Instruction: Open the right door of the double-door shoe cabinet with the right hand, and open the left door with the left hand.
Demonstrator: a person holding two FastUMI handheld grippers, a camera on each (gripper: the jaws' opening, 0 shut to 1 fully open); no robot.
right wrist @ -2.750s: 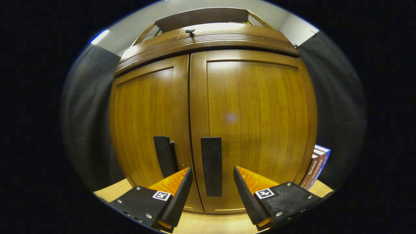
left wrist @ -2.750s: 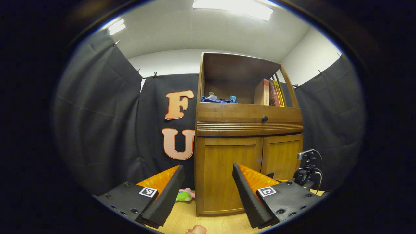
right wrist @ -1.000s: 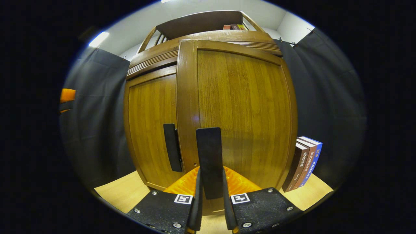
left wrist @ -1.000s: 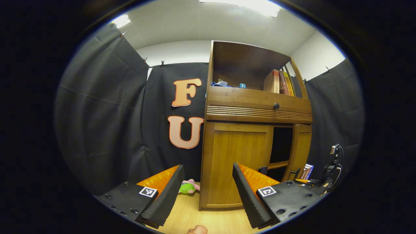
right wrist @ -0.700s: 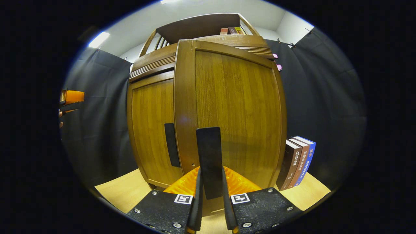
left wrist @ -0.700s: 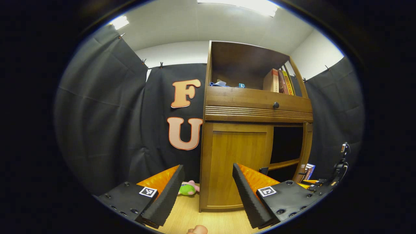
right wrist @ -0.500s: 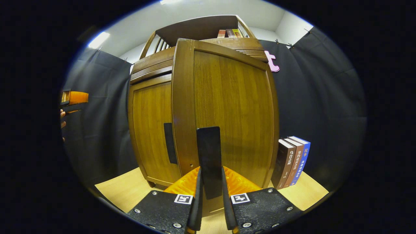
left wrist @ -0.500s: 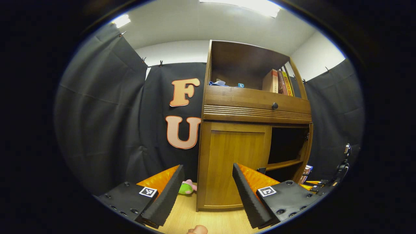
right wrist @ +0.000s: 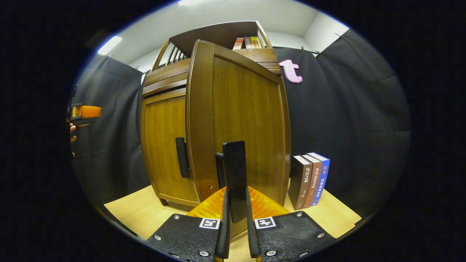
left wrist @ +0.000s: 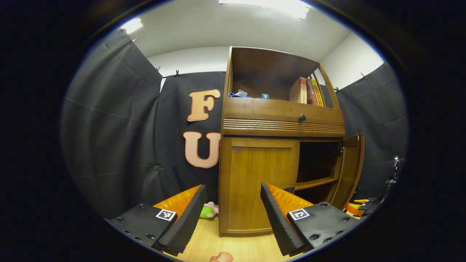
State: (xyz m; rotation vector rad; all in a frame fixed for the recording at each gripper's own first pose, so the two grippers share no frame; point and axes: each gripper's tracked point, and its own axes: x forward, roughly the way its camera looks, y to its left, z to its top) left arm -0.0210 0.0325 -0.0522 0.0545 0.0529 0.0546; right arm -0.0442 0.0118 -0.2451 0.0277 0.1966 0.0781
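Right gripper (right wrist: 236, 233) found clenched on the right handle (right wrist: 235, 174), both fingers (right wrist: 224, 233) pressing its flanks near the lower end. Right door (right wrist: 236, 123) found swung well out from the cabinet (left wrist: 280, 123), roughly at a right angle in the left gripper view (left wrist: 350, 169), with the dark interior and one shelf (left wrist: 315, 183) exposed. Left door (left wrist: 260, 182) found shut and flush with the frame; seen also in the right gripper view (right wrist: 164, 145), with its left handle (right wrist: 181, 157) untouched. Left gripper (left wrist: 231, 218) held released, fingers wide apart, well short of the cabinet and aimed at the left door's lower half. Same gripper noted at the far left edge of the right gripper view (right wrist: 84, 112), a hand (right wrist: 72, 138) behind it.

Cabinet standing on a pale wood floor (left wrist: 207, 243). Open top compartment holding books (left wrist: 307, 92) at the right and small blue items (left wrist: 247, 95) at the left. Drawer front with a round knob (left wrist: 302, 117) noted below that compartment. Three more books (right wrist: 309, 180) standing upright on the floor just beside the open door. Green and pink toy (left wrist: 208, 210) lying on the floor beside the cabinet's left side.
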